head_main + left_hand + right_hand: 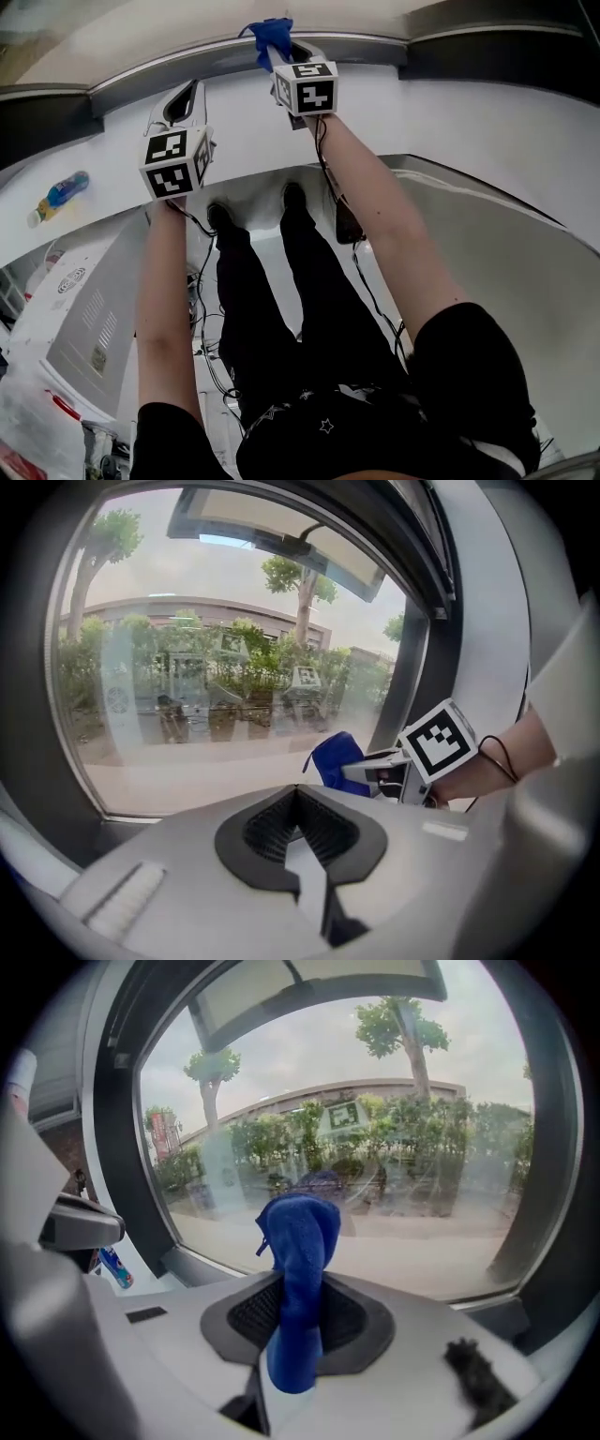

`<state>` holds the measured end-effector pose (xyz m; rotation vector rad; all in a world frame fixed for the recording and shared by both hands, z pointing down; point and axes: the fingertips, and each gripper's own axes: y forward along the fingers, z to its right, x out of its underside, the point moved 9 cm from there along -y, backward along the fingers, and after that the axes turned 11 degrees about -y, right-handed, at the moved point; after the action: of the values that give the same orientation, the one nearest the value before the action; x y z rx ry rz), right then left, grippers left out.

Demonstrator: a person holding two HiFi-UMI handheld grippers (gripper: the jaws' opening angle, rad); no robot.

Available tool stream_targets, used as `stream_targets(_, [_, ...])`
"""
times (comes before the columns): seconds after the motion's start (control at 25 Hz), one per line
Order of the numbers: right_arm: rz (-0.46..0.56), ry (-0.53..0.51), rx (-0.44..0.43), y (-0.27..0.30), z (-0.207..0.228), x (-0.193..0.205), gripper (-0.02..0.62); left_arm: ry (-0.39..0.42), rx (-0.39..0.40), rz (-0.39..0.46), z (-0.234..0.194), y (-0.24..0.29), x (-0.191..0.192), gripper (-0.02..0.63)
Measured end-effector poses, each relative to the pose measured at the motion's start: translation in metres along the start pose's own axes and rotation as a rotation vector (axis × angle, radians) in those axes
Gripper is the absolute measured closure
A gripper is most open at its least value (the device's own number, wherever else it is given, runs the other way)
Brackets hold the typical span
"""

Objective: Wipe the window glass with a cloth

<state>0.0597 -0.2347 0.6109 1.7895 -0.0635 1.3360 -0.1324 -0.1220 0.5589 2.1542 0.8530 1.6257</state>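
At the window, low against the bottom frame: your right gripper (298, 1309) is clamped on the blue cloth (300, 1260), with the ribbed pads pressing it from both sides.

- Cloth vs. jaws: it runs lengthwise through the grip. The top end stands up past the jaw tips as a rounded, folded-over bunch. The bottom end hangs back toward the gripper body.
- Cloth vs. window glass (412, 1157): the bunched end points at the lower part of the pane. Contact can't be confirmed from any view. A dim reflection of the cloth and of the marker cube shows in the glass just above it.
- Cloth appearance: solid blue with a fuzzy nap, and a small loop or tag sticks out at its left edge. It is crumpled, not spread flat.
- Your left gripper (298, 829): jaws brought together and meeting at the tips, with nothing between them. It is held beside the right one and a little lower, aimed at the same pane.
- Glass: hazy, with trees and a building visible through it.
- A small bottle (58, 197) lies on the white sill (450, 122), well off to your left.
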Motion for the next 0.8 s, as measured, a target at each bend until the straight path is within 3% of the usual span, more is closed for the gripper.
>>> stream_targets(0.24, [-0.010,0.043,0.122,-0.045,0.101,0.027,0.506,0.027,0.093,-0.046,0.085,0.051,0.000,0.597])
stream_targets(0.44, [-0.029,0.138,0.211,-0.076,0.166,0.061,0.506,0.067,0.152,-0.091,0.142,0.082,0.002,0.597])
stream_targets(0.64, [-0.065,0.230,0.301,-0.103,0.210,0.087,0.506,0.107,0.198,-0.118,0.186,0.101,-0.001,0.597])
stream_targets(0.8, [-0.072,0.261,0.326,-0.112,0.224,0.092,0.506,0.123,0.211,-0.114,0.208,0.111,-0.006,0.597])
